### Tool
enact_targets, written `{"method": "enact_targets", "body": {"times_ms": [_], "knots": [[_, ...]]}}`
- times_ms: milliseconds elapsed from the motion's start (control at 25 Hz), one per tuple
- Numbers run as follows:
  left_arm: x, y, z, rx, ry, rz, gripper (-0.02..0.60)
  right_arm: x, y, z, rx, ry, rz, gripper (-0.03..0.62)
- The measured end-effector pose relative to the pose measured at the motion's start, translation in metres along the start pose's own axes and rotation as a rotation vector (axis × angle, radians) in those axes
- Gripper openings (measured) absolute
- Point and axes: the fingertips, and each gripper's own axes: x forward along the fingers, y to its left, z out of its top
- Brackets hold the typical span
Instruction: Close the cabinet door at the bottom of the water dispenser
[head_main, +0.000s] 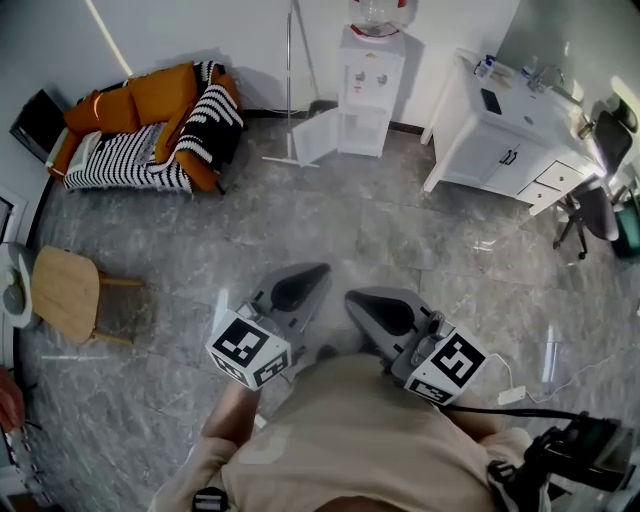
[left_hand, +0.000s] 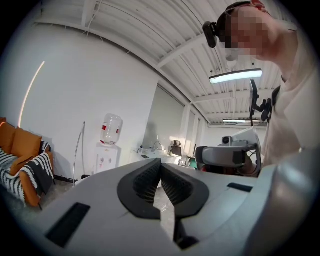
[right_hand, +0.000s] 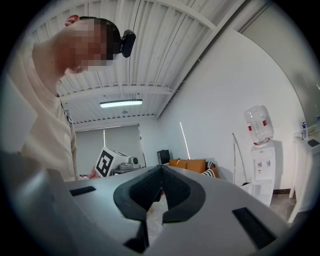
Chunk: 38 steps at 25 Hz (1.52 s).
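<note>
1. The left hand-held gripper (left_hand: 160, 172) is showing its jaws pressed together, gripping nothing.
2. The right hand-held gripper (right_hand: 161, 175) is likewise sitting narrow, jaws meeting at the tips and empty.
3. In the head view both are pointing level, side by side in front of the person (head_main: 350, 440), above the grey marble floor (head_main: 400, 230).
4. The water dispenser (head_main: 372, 90) is standing against the far wall, well apart from both hand-held grippers, with a clear bottle on top.
5. Its cabinet door (head_main: 315, 137) at the bottom is hanging open, swung out to the view's left.
6. An orange sofa (head_main: 150, 100) with a striped blanket is sitting left of the dispenser, and a white desk (head_main: 470, 150) is standing to its right.
7. A wooden chair (head_main: 65, 293) is standing near the left edge.
</note>
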Motion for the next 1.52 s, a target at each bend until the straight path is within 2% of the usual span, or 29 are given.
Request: {"method": "enact_targets", "body": {"times_ms": [440,600,840,1080,1280,1520], "knots": [[0.084,0.005,0.017,-0.011,0.038,0.019,-0.008,-0.022,-0.083,0.017,0.056,-0.036,-0.022,0.012],[0.116,0.0,0.02,0.011,0.051,0.025,-0.008,-0.039,-0.115,0.022,0.076,-0.057,-0.031,0.012],[0.166,-0.012,0.028,0.038,0.053,0.064,-0.008,-0.067,-0.157,0.029,0.103,-0.064,0.001,0.012],[0.199,-0.02,0.037,0.065,0.071,0.066,-0.008,-0.081,-0.18,0.037,0.115,-0.076,0.031,0.012],[0.218,-0.017,0.033,0.067,0.079,0.049,-0.008,-0.088,-0.2,0.033,0.138,-0.084,0.009,0.012],[0.222,0.006,0.031,0.041,0.058,0.042,-0.008,-0.073,-0.214,0.031,0.118,-0.048,-0.005,0.012]]}}
